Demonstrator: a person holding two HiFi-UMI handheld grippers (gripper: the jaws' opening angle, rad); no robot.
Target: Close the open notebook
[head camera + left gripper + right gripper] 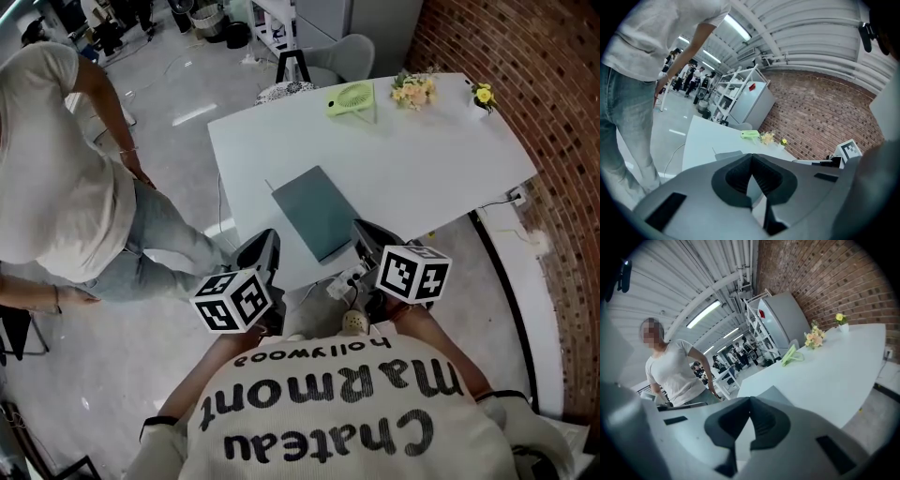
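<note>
Left claw (271,236) and right claw (359,227) (both shut) flank the closed notebook (315,210).

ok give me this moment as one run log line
notebook: looks closed, flat on table | left gripper: shut, empty | right gripper: shut, empty | both at table's near edge

White table (441,159): green fan (352,97), flowers (413,90); bystander (56,187) nearby; brick wall (553,84).

White bench (422,169) in front of me, grey-green notebook (316,212) lying closed and flat near its close edge at my 12 o'clock, lime fan (352,97) along the far edge beyond it, pale flower bunch (413,90) at 1 o'clock, small yellow flower (483,95) at 2 o'clock.
</note>
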